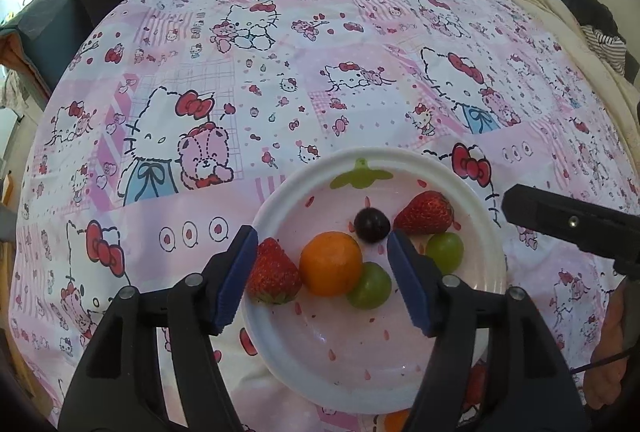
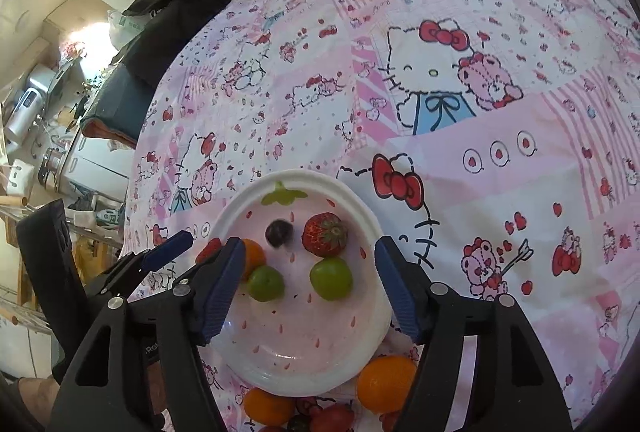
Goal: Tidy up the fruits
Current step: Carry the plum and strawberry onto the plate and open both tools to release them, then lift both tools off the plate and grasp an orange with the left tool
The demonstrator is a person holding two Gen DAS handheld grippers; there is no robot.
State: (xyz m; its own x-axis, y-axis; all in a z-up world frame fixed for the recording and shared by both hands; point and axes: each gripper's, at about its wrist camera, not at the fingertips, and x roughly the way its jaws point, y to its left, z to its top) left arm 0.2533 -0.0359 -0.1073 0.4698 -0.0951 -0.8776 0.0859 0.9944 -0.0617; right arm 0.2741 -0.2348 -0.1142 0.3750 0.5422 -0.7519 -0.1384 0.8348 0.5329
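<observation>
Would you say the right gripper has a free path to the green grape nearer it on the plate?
Probably yes: the right gripper is open above the plate, and that green grape lies uncovered between its fingers, apart from the strawberry.

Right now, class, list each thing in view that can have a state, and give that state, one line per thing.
Left claw: open, nothing held, over the plate.
Right claw: open, nothing held, over the plate.
Plate: upright on the cloth, holding six fruits.
Strawberry: whole, lying in the plate.
Dark grape: whole, in the plate.
Orange: whole, unpeeled, in the plate.
Outside orange: whole, on the cloth by the plate.
</observation>
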